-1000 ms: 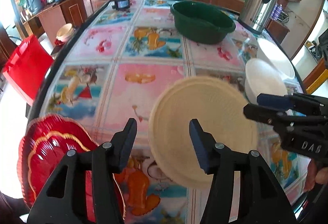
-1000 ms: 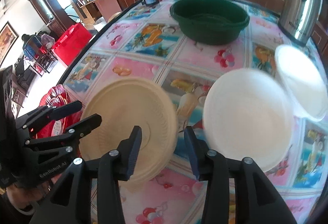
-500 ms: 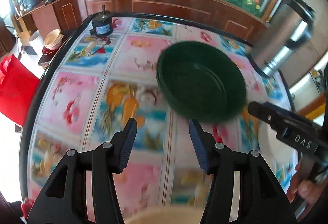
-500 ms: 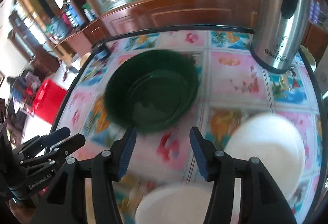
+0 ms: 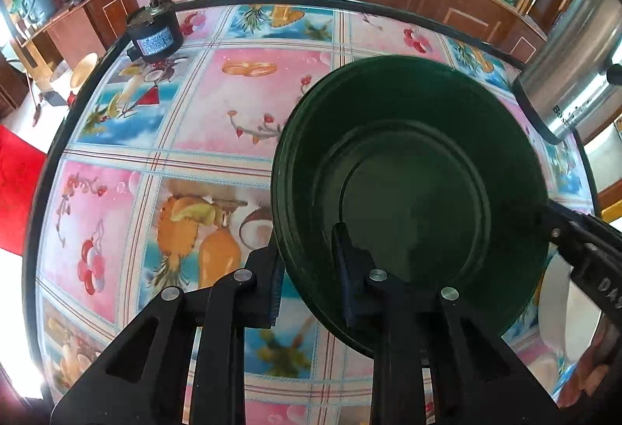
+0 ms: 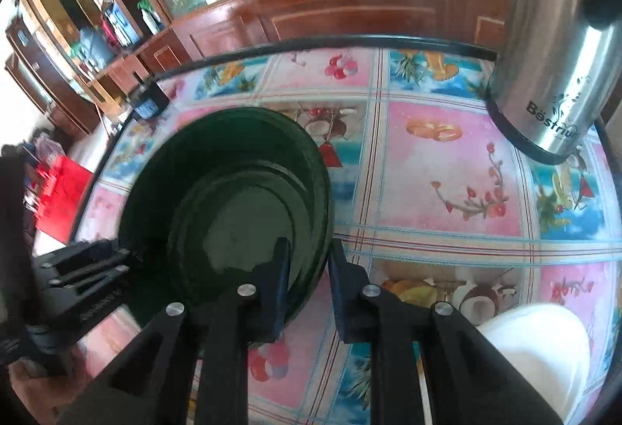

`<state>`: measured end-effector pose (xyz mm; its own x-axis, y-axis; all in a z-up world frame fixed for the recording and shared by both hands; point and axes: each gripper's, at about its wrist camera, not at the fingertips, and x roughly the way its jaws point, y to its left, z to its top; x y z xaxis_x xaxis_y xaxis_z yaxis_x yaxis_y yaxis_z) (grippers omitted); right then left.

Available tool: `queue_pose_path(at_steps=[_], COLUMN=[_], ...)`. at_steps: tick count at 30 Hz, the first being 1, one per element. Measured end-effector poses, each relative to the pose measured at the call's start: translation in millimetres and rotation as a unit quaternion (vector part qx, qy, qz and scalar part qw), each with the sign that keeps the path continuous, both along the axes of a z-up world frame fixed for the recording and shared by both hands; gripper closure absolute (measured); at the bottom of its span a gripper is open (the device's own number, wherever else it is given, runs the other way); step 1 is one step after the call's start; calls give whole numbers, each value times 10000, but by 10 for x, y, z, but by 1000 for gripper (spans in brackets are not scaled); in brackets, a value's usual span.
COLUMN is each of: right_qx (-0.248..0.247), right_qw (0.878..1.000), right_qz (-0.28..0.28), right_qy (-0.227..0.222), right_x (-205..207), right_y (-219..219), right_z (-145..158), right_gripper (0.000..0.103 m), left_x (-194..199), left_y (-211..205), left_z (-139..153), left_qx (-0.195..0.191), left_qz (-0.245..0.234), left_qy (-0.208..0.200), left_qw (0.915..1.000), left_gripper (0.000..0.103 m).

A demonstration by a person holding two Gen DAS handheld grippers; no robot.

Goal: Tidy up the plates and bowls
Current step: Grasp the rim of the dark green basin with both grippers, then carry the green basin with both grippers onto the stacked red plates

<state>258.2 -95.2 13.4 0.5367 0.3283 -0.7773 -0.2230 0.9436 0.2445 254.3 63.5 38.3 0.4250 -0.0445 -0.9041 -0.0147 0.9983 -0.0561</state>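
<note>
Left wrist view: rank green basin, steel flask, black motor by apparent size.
1. green basin, fills most of the frame
2. steel flask, cropped by the frame edge, so true size unsure
3. black motor, smallest, but farthest away

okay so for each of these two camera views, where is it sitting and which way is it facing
Left wrist: on the left gripper, looking steeply down at the dark green round plastic basin; its jaws are closing over the basin's left wall.
Right wrist: on the right gripper, looking down at the basin's opposite wall; jaws closing there.
Shared: basin, fruit-print tablecloth, steel thermos, and each other's gripper.
</note>
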Motion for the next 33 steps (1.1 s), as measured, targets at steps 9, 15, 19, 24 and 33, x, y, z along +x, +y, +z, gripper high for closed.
queue_pose_path(at_steps=[9,15,19,24,33], right_qx=[-120,-171,-186,-156,-195], right_qw=[9996,9975,9956,9927,9834], right_qz=[155,419,654,946,1562], right_qy=[-217,-543,-651,-735,-908], right_x=[-448,-1027,-1437,-1929,-2631], right_y=[126,352,572,861,1461], right_z=[259,570,661,619,544], right_gripper=[85,84,83,81,78], left_x=[-490,-1181,-1672,-2309,-3299], left_y=[182,416,620,933,1567], left_z=[345,760,907,935,928], left_qx=[-305,-356,-361,-384,-512], left_qz=[-46,-62,16,172,582], left_qy=[-113,-424,-578,-632,-733], left_qw=[9995,9984,9977,9971,9943], left_gripper=[81,81,81,80,80])
